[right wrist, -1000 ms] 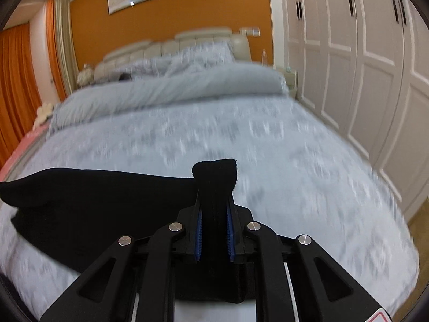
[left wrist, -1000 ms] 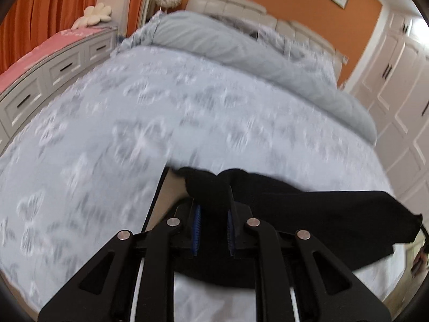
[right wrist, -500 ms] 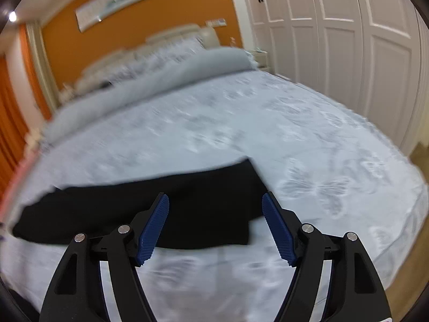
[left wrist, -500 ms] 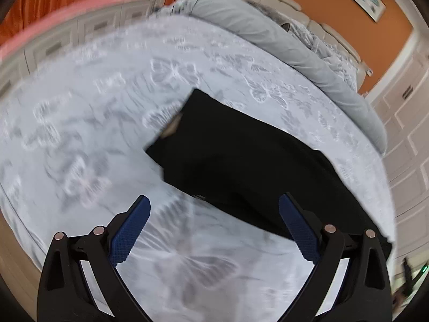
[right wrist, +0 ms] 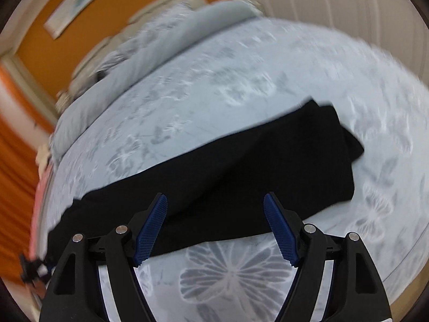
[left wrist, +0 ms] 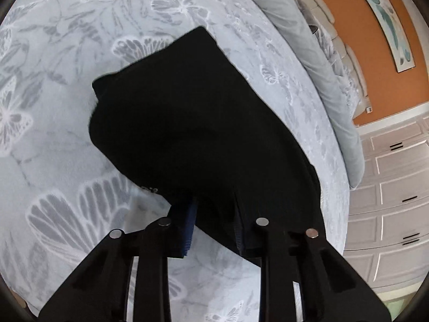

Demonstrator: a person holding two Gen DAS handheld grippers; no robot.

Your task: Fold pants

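Two tools at work: left tool [left wrist: 214, 221] has just clenched the near edge of the pants [left wrist: 193, 123] lying on the bed [left wrist: 67, 161]; right tool [right wrist: 215, 224] gapes released. Match its grip before lifting.

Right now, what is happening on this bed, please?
A person holding a gripper in each hand is folding black pants laid across a pale bedspread printed with butterflies. The left gripper has just been closing, and its pads now pinch the near edge of the pants. The right gripper is open, nothing between its fingers, hovering over the near edge of the pants.
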